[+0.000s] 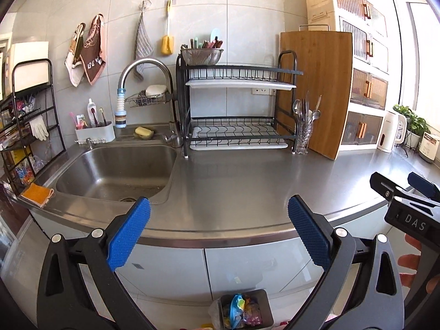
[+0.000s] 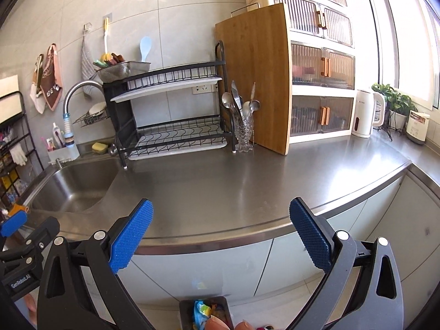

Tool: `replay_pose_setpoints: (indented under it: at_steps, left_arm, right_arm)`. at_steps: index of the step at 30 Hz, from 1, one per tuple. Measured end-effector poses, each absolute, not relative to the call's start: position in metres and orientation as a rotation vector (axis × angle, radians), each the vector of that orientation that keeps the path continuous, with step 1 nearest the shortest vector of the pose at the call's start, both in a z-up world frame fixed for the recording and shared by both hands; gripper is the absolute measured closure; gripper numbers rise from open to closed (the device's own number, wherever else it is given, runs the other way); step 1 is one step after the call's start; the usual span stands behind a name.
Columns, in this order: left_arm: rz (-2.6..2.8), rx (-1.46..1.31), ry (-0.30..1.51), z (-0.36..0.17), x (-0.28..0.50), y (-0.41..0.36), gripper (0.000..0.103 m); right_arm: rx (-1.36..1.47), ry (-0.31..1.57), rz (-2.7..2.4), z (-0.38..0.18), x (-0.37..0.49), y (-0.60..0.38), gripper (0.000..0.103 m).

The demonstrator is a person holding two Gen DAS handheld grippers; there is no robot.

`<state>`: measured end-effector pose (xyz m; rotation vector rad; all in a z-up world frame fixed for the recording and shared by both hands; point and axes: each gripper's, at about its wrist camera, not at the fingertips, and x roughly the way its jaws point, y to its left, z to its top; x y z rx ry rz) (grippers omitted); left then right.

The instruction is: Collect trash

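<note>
While both tools hang in front of the stainless counter (image 1: 247, 181), neither holds anything. Left gripper (image 1: 219, 214): jaws spread wide, nothing between the blue pads (image 1: 129, 236). Right gripper (image 2: 221, 216): same, jaws wide apart and empty; it also shows at the right edge of the left wrist view.

Trash sits in a small grey bin (image 1: 264, 302) on the floor below the counter front, between the fingers in both views. Colourful wrappers (image 1: 242, 310) fill it, blue and yellow ones on top. Bin is well below both grippers, not touching them.

On the counter: sink (image 1: 115, 170) at left with an orange cloth (image 1: 37, 194) on its near rim, black dish rack (image 1: 236, 110) beside the faucet (image 1: 145, 68), glass cutlery holder (image 2: 243, 132) just beside a bamboo cutting board (image 2: 258, 82) that leans upright. White kettle (image 2: 365, 115) stands far right, near a plant (image 2: 396, 101).
</note>
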<state>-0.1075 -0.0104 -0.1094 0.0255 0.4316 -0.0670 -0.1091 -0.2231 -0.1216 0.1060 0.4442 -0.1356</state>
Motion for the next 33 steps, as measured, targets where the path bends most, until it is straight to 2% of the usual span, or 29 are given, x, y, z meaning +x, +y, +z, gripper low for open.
replay_pose_setpoints:
  at_steps: [9,33]
  left_arm:
    - [-0.094,-0.011,0.401,-0.101,-0.129,-0.014,0.008]
    - [-0.031,0.008,0.383,-0.105,-0.151,-0.012,0.008]
  right_arm:
    - [0.012,0.386,-0.217,-0.108,-0.138,-0.212,0.003]
    - [0.036,0.370,-0.172,-0.106,-0.165,-0.211,0.003]
